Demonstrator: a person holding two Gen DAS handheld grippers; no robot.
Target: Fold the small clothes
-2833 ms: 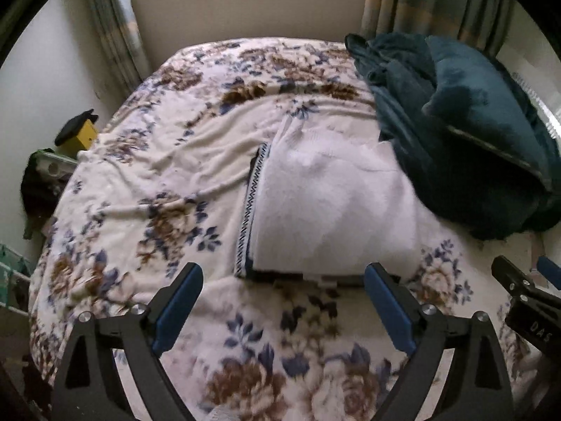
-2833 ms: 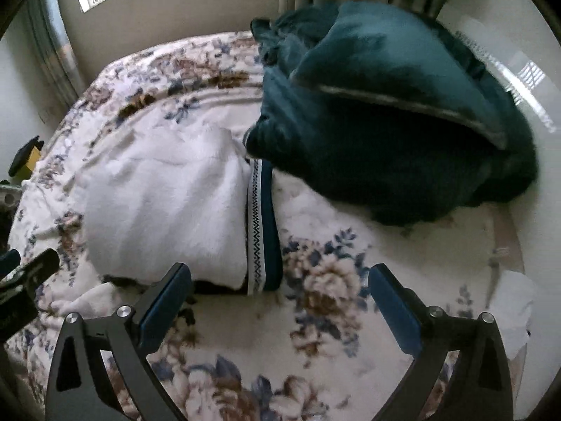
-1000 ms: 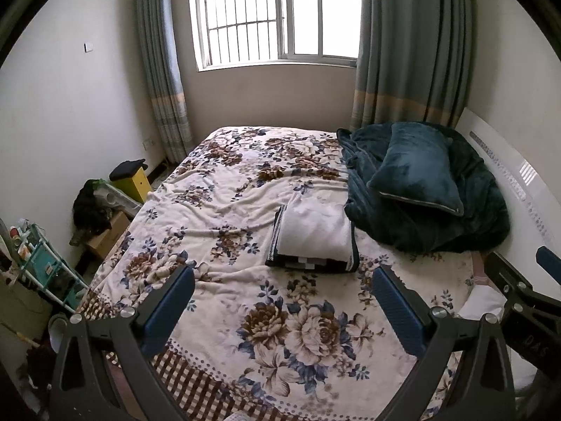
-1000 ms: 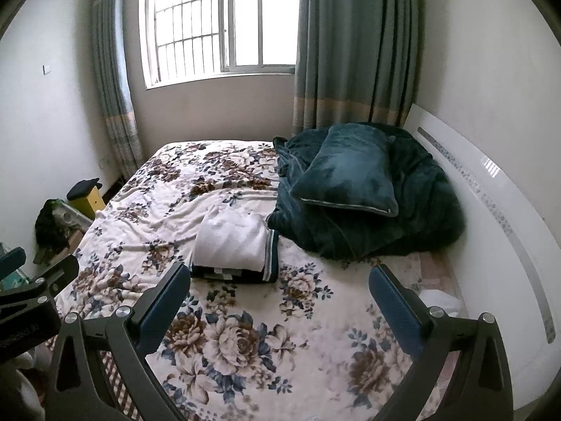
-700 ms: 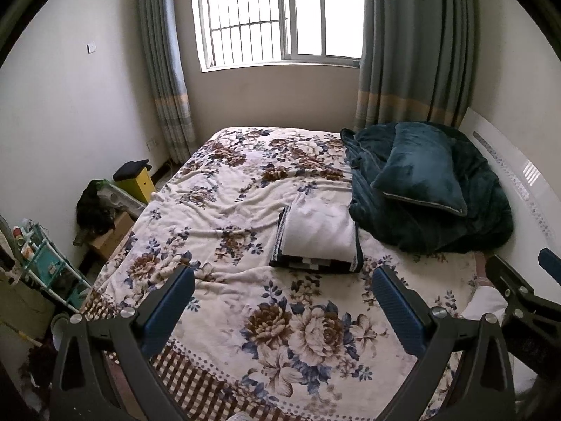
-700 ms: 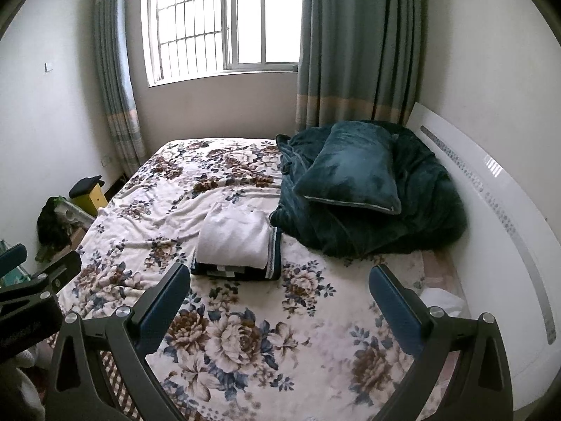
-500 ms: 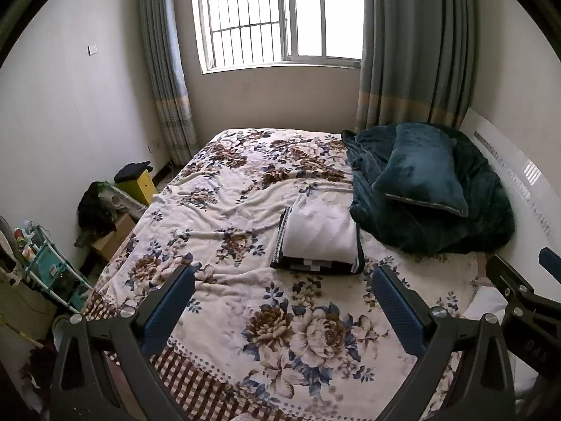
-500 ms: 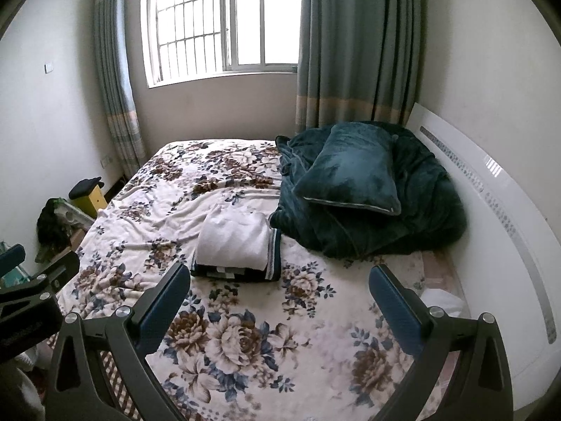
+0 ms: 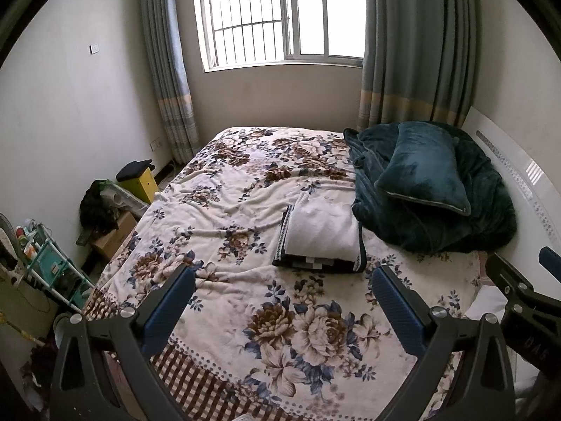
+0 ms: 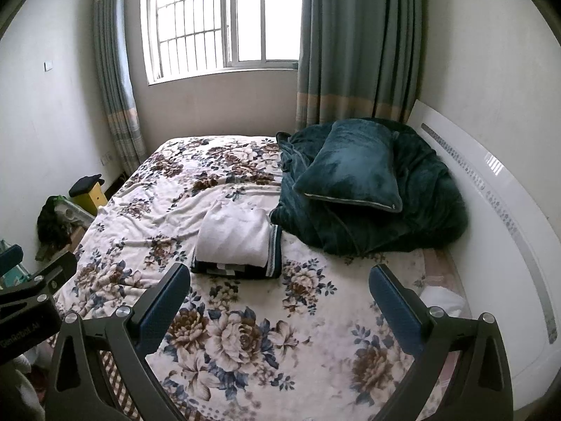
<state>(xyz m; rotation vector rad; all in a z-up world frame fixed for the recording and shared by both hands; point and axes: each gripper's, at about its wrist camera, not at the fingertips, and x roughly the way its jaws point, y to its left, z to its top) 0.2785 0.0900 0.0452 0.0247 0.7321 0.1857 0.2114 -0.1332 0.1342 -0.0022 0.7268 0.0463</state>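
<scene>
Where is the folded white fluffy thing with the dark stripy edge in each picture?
Left wrist view: the folded white fleece garment with the dark patterned trim lies right of centre on the floral bedspread.
Right wrist view: the garment lies left of centre.
Shared landmark: the dark teal velvet pillow on the teal blanket, just right of the garment in both views.

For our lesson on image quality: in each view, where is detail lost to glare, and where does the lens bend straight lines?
Left wrist view: the window is blown out white; the headboard curves. Right wrist view: same white window; the headboard bows strongly, and the corners go black.
</scene>
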